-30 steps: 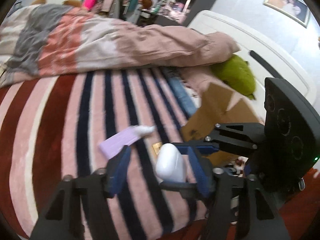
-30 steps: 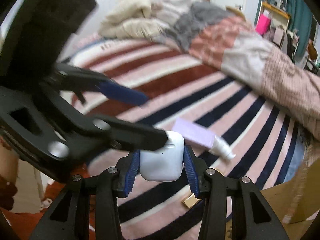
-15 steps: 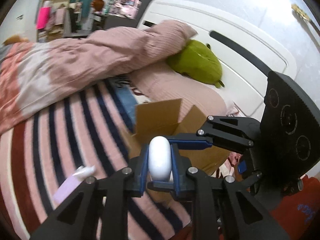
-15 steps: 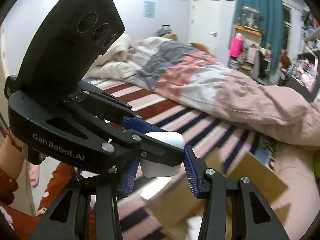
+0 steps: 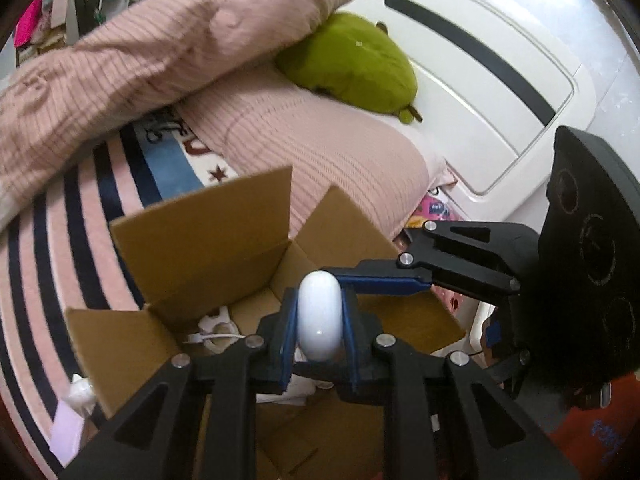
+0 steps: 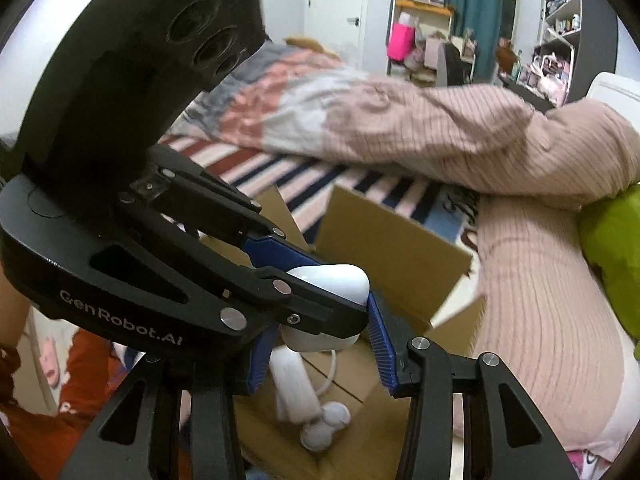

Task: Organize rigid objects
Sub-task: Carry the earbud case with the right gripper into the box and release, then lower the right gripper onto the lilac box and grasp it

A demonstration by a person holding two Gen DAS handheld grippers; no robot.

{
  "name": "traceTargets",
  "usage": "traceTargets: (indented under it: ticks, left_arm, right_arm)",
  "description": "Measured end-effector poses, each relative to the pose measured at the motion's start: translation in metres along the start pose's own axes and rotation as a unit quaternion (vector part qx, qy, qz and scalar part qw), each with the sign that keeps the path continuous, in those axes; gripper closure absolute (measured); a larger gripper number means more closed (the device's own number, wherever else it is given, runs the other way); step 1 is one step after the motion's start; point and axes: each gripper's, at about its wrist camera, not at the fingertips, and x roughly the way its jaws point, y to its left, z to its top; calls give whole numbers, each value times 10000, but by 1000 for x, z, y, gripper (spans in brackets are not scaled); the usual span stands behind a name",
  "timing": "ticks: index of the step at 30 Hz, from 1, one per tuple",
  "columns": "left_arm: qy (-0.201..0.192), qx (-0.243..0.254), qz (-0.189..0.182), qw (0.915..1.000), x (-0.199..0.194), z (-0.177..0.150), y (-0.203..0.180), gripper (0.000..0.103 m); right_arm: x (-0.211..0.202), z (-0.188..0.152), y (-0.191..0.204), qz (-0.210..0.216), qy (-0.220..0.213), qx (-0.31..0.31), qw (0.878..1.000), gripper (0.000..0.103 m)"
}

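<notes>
Squarely clenched on a small, glossy white rounded plastic earbud case (image 5: 320,320), the black left gripper (image 5: 319,300), with 1 blue ribbed pad (image 5: 289,332) pressed flat against each narrow side. Held upright, off the bedding, right above the mouth of an open brown cardboard box (image 5: 208,240) with its 4 flaps folded outward. Meeting it from the other side, the black right gripper (image 6: 320,344): released, its 2 blue pads (image 6: 382,348) spread a little wider than the case and flanking it, 1 seemingly grazing the upper corner (contact too close to judge in the right wrist view). Crossed at roughly a right angle, the 2 tools, both over the box. Down inside the box, some white plastic items and a thin white cord (image 6: 316,396), blurred and hard to identify. Under and beside the box, a blanket striped in pink, navy and white (image 5: 80,220). Lying on that blanket just off the box's near left corner, a lilac squeeze tube with a white cap (image 5: 68,428). Beyond the box, a pink ribbed pillow (image 5: 320,160), and resting on its far end against the white headboard (image 5: 480,60), a green plush cushion (image 5: 352,68).
</notes>
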Motion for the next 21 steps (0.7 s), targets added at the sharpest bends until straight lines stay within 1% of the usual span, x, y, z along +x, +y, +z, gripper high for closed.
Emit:
traceTargets:
  ticks: [2,4,5,7,8,10,11,12,13,14,18,21]
  left_arm:
    - [107,29,50,9999,4,-1,-2,85]
    - [148,56,182,9997,5,-2,-2,85]
    - [150,54,198,9997,5,-1,-2,83]
    - [81,-20,249,9997,-2,-2,2,73]
    - [-9,-70,282,9996,-9,-3,5,65]
    - [-193,-133,374,9990,-27,-8,11,61]
    - [-258,-153,437,9986,-34,-9,13,56]
    - [-354,-177,552,9977,-44,-12,15,47]
    - [-509,-210,734,9958,-59,-18,20,43]
    - [-598,-236,832,9945,-67,-22,24,39]
    - [-924,-564,1347,9850,-113,-52,51,36]
    - [-1160,-869,1801,9729,-146,-82,75,32]
  right_arm:
    - [4,-5,-3,-27,199,22,9998,64]
    - [6,-9,-4,-26,352,52,9994,64]
    - [6,-10,-4,-54,391,40,9992,64]
    - [6,-10,-4,-188,414,-5,9990,63]
    - [6,-10,-3,-216,410,-9,9989,63]
    - [5,-8,-2,-237,403,13,9989,63]
    - [4,-7,-1,-243,394,8,9989,63]
    - [3,-6,1,-246,379,-4,9990,63]
    - [2,-4,4,-239,355,-22,9991,63]
    - [1,-1,7,-215,319,-36,9993,63]
    - [0,16,34,118,59,-147,9998,63]
    - [4,34,63,534,-124,-260,9982,63]
